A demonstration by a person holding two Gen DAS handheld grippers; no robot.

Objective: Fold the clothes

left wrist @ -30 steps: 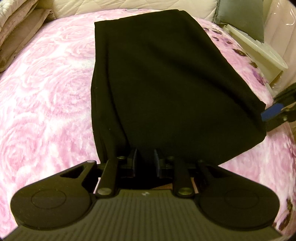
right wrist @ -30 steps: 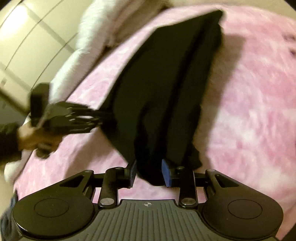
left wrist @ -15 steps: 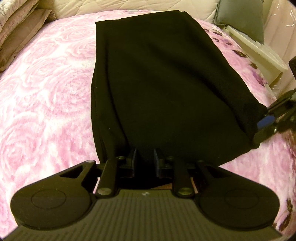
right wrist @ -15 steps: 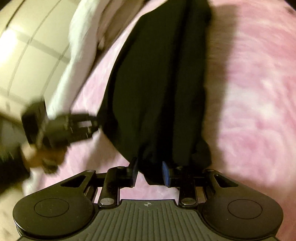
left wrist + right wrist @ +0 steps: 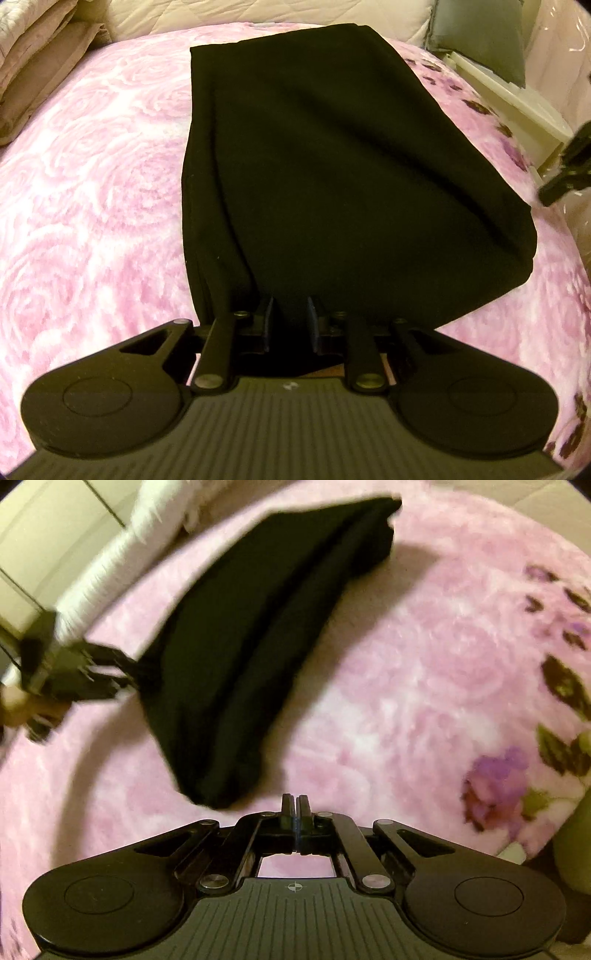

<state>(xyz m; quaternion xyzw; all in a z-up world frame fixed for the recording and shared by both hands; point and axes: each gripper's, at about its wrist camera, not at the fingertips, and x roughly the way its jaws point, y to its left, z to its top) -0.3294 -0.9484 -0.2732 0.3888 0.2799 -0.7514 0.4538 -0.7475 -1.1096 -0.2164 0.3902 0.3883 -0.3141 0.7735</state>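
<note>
**One corner held, the other free**

Your left gripper (image 5: 290, 319) has its jaws narrowed on the near edge of the black garment (image 5: 332, 166), with cloth bunched between the pads. The garment runs from there up the centre of the left wrist frame across the pink floral bedspread (image 5: 92, 184), already folded into a long band.

Your right gripper (image 5: 295, 805) is fully closed and holds nothing; its fingertips meet over bare bedspread at lower centre of its frame, and the garment's nearest corner hangs just to the upper left of them, apart. That view is blurred, so I judge rather than confirm that this corner is lifted off the bed.

The step in hand appears to be the lengthwise fold. Your next move calls for reopening the right jaws and retaking that loose corner before carrying both ends forward.
</note>
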